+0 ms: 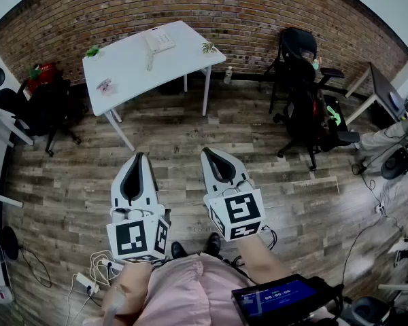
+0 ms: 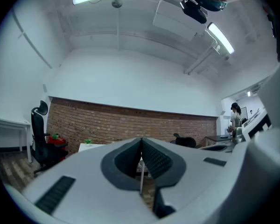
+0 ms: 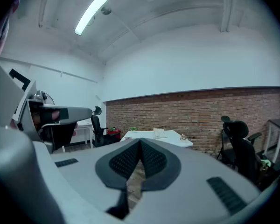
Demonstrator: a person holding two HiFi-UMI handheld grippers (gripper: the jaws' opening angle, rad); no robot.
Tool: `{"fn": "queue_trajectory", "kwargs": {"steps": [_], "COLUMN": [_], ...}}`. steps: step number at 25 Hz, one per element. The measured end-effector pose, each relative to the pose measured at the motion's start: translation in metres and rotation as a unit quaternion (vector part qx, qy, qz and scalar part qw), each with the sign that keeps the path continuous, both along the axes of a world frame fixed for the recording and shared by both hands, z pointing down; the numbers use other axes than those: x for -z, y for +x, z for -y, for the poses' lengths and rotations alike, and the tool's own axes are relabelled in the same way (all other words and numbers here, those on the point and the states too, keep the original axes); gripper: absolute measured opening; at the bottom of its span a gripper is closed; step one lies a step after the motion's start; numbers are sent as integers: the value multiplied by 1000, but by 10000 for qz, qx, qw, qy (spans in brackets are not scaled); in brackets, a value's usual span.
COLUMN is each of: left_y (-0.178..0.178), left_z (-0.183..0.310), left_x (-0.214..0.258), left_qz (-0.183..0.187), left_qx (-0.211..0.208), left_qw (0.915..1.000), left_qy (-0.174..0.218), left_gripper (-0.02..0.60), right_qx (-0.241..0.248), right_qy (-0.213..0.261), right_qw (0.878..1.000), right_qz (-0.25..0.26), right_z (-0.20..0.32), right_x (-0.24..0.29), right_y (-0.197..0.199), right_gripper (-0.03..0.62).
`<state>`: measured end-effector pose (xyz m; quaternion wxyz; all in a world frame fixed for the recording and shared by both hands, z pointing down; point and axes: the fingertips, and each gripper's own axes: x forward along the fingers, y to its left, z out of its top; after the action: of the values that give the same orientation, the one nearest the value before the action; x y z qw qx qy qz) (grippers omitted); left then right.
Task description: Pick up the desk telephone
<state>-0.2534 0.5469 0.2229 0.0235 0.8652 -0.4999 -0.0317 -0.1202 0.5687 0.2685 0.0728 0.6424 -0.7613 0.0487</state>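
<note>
Fingers on left gripper and right gripper are pressed together, both empty. Desk telephone sits at the far edge of the white table, well apart. Advise closing the gap first, then spreading the jaws before contact.

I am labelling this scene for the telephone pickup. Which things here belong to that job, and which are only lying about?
Belongs to the job: desk telephone; white table under it; left gripper; right gripper; both shut.

Lying about: green plant; pink item; black office chair; bottle on the floor.
</note>
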Motion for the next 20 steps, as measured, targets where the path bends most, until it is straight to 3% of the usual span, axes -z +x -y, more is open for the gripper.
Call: {"fn": "queue_trajectory", "kwargs": {"steps": [9, 10, 11, 20], "left_y": [7, 10, 13, 44], "left_z": [1, 1, 1, -12], "left_x": [2, 1, 0, -2], "left_qz": [-72, -74, -59, 41], "left_qx": [226, 198, 175, 359], "left_qw": [9997, 9998, 9998, 9993], "left_qy": [63, 52, 35, 87], "left_gripper": [30, 139, 210, 222], "right_qx": [-182, -175, -155, 1], "right_qy": [45, -42, -112, -37], "right_qw": [9997, 9998, 9998, 10000], "right_qz": [124, 103, 89, -89], "right_z": [4, 6, 7, 0], "right_x": [-2, -4, -6, -5], "right_y": [20, 22, 25, 58], "right_gripper": [8, 175, 233, 210]}}
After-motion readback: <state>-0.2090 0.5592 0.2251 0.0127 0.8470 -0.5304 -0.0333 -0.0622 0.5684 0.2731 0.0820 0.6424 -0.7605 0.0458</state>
